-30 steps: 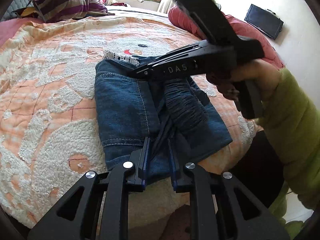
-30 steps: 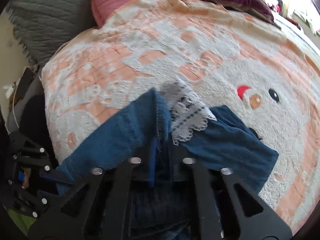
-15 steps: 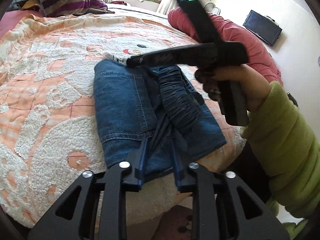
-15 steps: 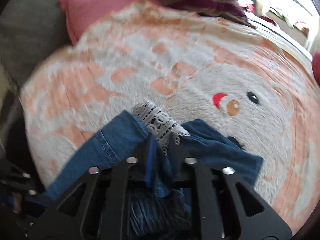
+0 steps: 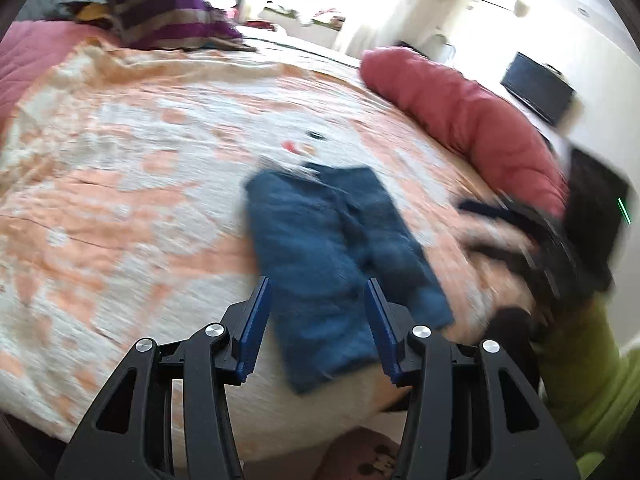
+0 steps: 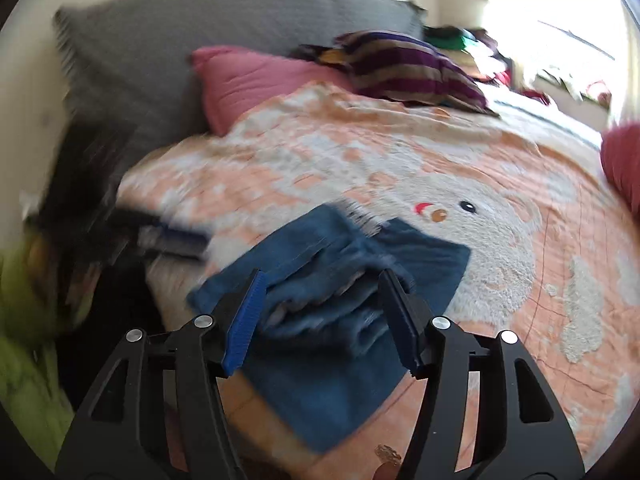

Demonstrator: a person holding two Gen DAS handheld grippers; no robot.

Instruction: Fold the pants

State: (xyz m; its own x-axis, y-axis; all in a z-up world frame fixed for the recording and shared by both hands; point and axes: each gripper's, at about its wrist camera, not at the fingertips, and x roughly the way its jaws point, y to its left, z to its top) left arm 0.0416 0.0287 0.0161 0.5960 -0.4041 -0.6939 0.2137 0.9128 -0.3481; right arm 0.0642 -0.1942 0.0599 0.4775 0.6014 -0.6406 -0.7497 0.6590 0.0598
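- As both grippers had just been opening, the left gripper (image 5: 318, 312) and the right gripper (image 6: 320, 312) had their fingers spread, with nothing pinched between them; probably the fold was finished and the cloth was let go.
- The pants (image 5: 340, 256) lay folded on the bed (image 5: 120, 200), near its edge at 6 o'clock, free of both grippers.
- A red pillow (image 5: 460, 120) lay at 2 o'clock and a striped pillow (image 5: 168, 20) at 11 o'clock, both well apart from the pants.
- Nothing stood in the way.
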